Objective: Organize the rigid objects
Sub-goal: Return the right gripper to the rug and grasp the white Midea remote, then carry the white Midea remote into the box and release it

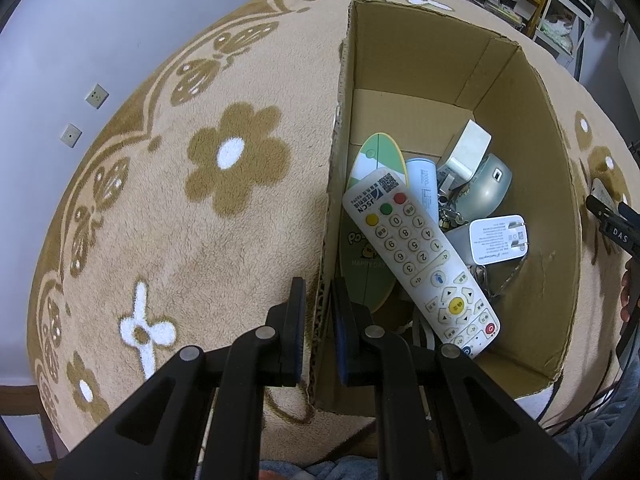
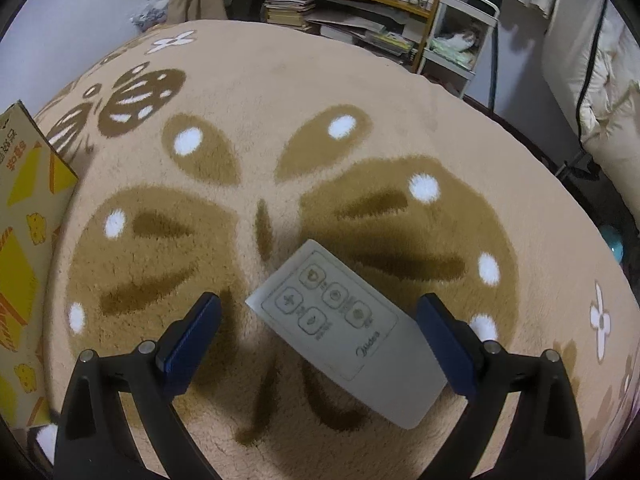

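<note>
Left gripper [image 1: 318, 292]: clamped on the near left wall of the box [image 1: 560, 208], one finger outside, one inside.
Right gripper [image 2: 320, 320]: jaws wide apart, pointing steeply down over the flat remote [image 2: 348, 336]; pads not touching it.
Flat remote: white, five round buttons, lying slantwise on the rug [image 2: 280, 92] between the two fingers, just right of the box.
Box: open cardboard, standing on the rug; printed yellow side shows at the left of the right wrist view.
Long remote [image 1: 420, 256]: white, numbered keys, lying on top inside the box, slanting from far left to near right.
Under it: a green board [image 1: 374, 160].
Far right in the box: a white cylinder [image 1: 424, 184], a grey mouse [image 1: 486, 188], a charger [image 1: 496, 236] with prongs.
Rug: tan, brown flowers and butterflies.
</note>
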